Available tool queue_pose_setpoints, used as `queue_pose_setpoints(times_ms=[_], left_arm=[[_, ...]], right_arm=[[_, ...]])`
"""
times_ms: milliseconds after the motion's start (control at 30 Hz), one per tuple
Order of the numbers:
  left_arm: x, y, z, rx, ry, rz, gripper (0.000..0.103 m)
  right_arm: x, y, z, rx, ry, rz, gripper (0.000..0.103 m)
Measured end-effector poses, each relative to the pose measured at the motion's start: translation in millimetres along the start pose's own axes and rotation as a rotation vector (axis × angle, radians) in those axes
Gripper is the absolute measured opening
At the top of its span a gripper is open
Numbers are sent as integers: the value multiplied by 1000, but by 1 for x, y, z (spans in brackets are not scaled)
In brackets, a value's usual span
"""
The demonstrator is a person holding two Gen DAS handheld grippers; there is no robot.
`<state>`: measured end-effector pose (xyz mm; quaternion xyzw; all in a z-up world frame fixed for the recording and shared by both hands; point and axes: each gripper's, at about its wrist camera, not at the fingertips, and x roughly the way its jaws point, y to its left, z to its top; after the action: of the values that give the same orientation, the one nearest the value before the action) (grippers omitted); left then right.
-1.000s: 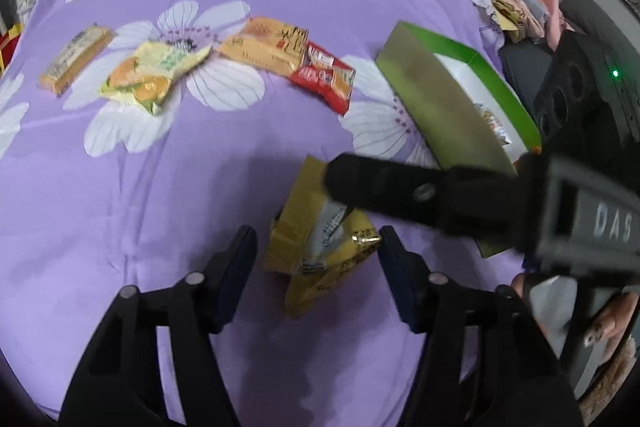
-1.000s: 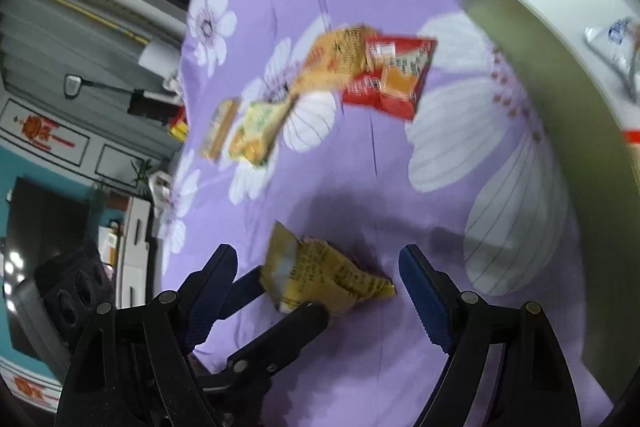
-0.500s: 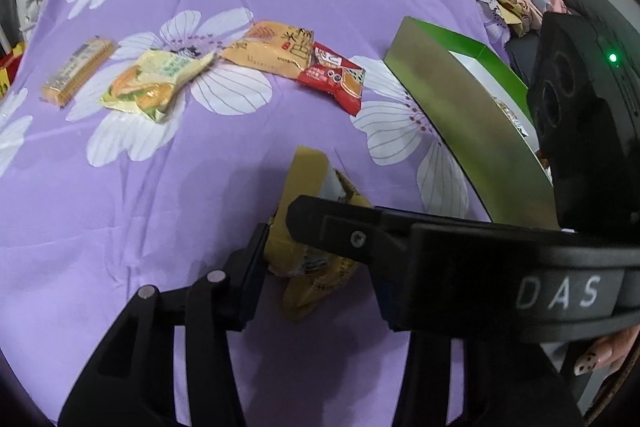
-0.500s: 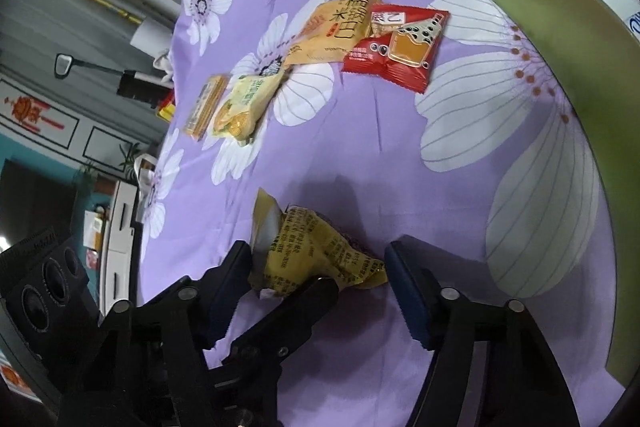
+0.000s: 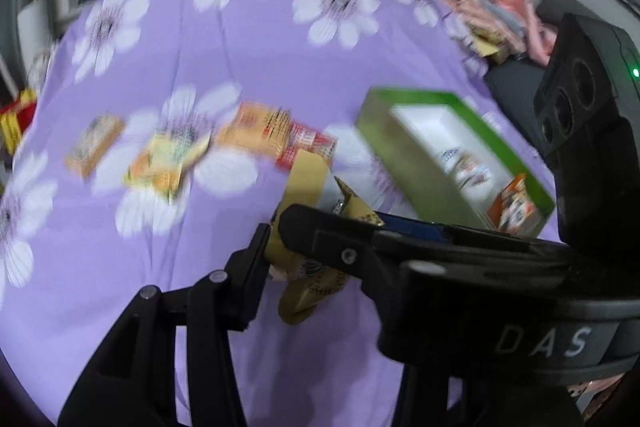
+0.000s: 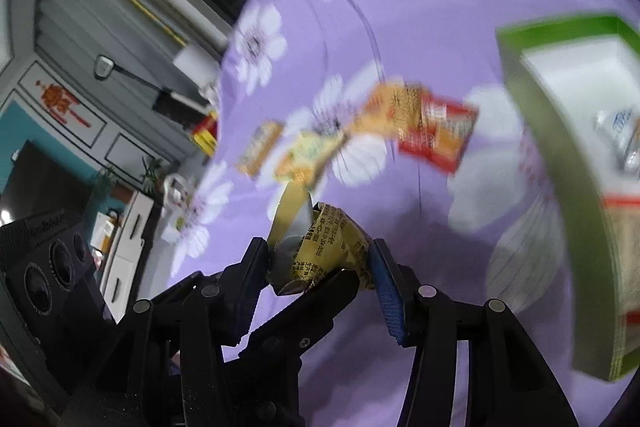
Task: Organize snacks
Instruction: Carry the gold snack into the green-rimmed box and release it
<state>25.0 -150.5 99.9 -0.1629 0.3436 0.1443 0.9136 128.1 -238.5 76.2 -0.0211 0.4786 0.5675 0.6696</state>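
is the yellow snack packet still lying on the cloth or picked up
Picked up: the yellow packet is pinched between both grippers, right gripper closing, clear of the purple cloth.

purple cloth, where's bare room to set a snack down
Bare purple cloth lies on the near side of the snack row, left of the grippers. The row itself is crowded. The green box still has white floor free at its far end.

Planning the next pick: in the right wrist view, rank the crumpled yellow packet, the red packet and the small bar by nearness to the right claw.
1. Crumpled yellow packet, between its fingers.
2. Red packet, beyond, right.
3. Small bar, far left.
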Motion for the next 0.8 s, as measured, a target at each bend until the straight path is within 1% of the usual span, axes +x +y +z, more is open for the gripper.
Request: queue_pose_setpoints(times_ms=[133,300,400,500,567,633,733,800], left_arm=[[-19,-25,32,57,-89,-13,45],[-28,-59,62,130,-182,-54,45],[-24,-72,76,142,-209,-92,45],[-13,-87,86,169,-235,-130,45],[-2,-100,89,188,-231,-151,45],[14,-112,89,211,-204,-178,45],[41,-122,91,217,-137,-222,45],[57,-132,91,236,-108,-230,45]], right_arm=[[-37,9,22,-34,-100,4,54],[-83,7,48,-66,-200,-30,54],[-105,3,59,-98,-273,-75,54],[-118,-12,66,-89,-313,-101,54],[-124,-30,68,-67,-339,-122,54],[-127,-43,68,-41,-346,-140,54],[-127,-68,70,10,-320,-200,54],[-125,-81,72,28,-314,-236,54]])
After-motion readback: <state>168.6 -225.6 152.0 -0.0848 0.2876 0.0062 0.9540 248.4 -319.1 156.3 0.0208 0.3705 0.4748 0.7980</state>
